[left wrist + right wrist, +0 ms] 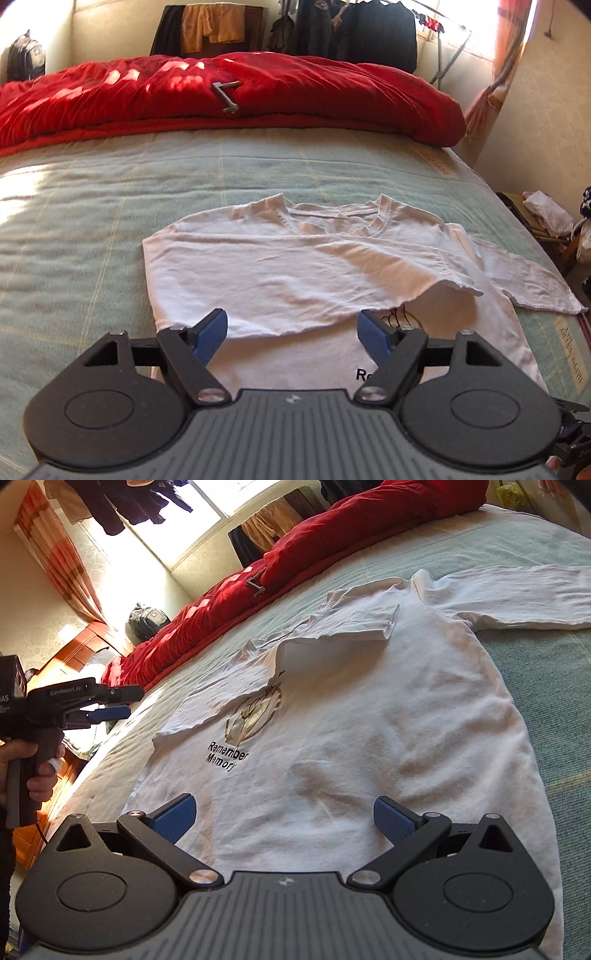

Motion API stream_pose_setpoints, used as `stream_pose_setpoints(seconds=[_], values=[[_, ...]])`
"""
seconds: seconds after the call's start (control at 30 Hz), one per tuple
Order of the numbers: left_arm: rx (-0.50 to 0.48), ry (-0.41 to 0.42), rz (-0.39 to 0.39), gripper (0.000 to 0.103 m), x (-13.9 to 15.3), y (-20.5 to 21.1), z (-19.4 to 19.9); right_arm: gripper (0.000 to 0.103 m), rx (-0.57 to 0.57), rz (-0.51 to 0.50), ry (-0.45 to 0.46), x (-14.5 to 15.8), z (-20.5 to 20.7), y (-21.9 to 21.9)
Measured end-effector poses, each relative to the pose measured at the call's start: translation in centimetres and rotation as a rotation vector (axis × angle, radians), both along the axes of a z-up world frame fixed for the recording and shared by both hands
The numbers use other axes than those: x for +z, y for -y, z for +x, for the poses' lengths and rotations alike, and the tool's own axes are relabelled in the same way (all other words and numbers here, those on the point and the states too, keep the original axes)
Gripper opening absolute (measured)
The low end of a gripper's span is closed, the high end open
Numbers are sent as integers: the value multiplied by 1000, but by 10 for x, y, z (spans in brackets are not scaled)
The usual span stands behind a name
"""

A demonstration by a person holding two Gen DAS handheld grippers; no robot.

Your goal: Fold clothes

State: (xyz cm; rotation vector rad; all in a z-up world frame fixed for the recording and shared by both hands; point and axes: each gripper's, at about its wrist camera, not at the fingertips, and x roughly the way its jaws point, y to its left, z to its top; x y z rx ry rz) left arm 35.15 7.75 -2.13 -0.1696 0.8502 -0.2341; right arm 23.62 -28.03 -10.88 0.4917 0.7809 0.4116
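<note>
Shirt (369, 709) white, long-sleeved, 1 sleeve folded across chest, both hand-held grippers (293, 334) (284, 818) open, empty

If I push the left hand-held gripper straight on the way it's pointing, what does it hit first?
Most likely the white T-shirt on the bed: the left hand-held gripper is open, aimed down at its folded-over part. Depth is unclear.

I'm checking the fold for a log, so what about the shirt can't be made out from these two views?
- Left wrist view: the white shirt has its print mostly hidden by the folded-over sleeve and the left gripper.
- Both views: the shirt's bottom hem is hidden behind the gripper bodies.
- Right wrist view: the outstretched sleeve is cut off by the right edge.
- Right wrist view: the neckline is covered by folded cloth.
</note>
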Motion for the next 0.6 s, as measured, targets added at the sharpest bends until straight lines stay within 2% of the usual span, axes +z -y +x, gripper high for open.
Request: stream_pose_setpoints(seconds=[0.13, 0.3, 0.4, 0.5, 0.6], values=[[83, -22, -154, 77, -37, -35, 0, 103, -8, -34, 31, -2, -1, -6], [144, 6, -285, 77, -73, -61, 1, 103, -10, -141, 93, -3, -5, -23], [217, 76, -309, 77, -81, -74, 0, 103, -7, -198, 120, -4, -6, -31], [302, 111, -376, 77, -91, -86, -8, 103, -8, -242, 141, -6, -6, -38], [306, 182, -354, 77, -94, -85, -21, 103, -21, -256, 149, -10, -5, -40]])
